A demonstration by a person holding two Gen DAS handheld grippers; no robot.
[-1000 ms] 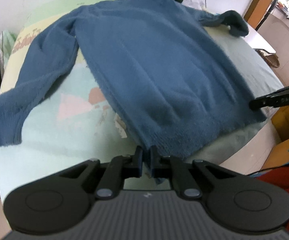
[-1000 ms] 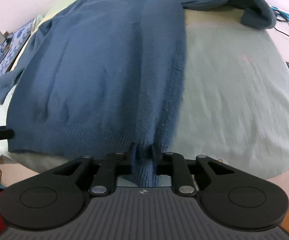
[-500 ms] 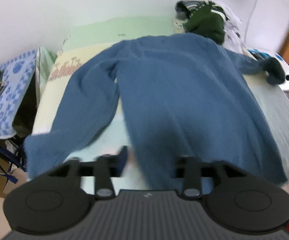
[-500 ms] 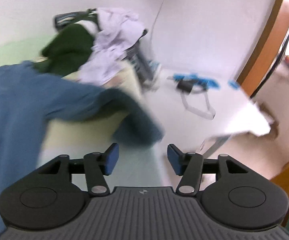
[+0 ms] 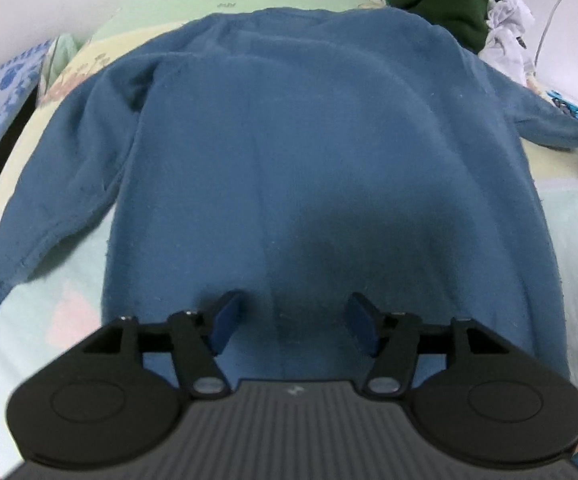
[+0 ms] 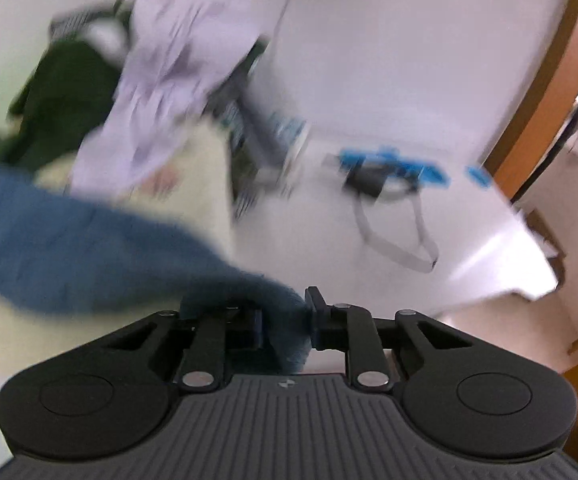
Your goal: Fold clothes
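Landmark: the blue sweater (image 5: 321, 152), spread flat on the bed (image 5: 69, 280), body toward the lower edge of the left wrist view, neck toward the wall.

Left of the sweater: a blue-patterned cloth (image 5: 1, 100) at the bed's far edge. The sweater's left sleeve (image 5: 61, 184) runs down and outward from the shoulder, its cuff lying on the pale sheet.

Over the sweater's lower body: the left gripper (image 5: 293, 326), jaws apart, having just been opening. Nothing between them; the blue pads (image 5: 225, 320) hang above the knit. Whether they touch it, cannot tell.

Beyond the sweater's neck, to the right: a dark green garment (image 5: 445, 4) heaped against a white garment (image 5: 509, 20).

Right of the sweater: its other sleeve (image 6: 101, 256) stretches toward the bed's edge. The right gripper (image 6: 285, 320) is clamped on that sleeve's cuff, jaws having just been closing, knit bunched between the fingers. View is motion-blurred. Past the cuff, a white table (image 6: 469, 240) with a blue-and-black item (image 6: 389, 168) and a pale strap (image 6: 401, 240); details too smeared to read.
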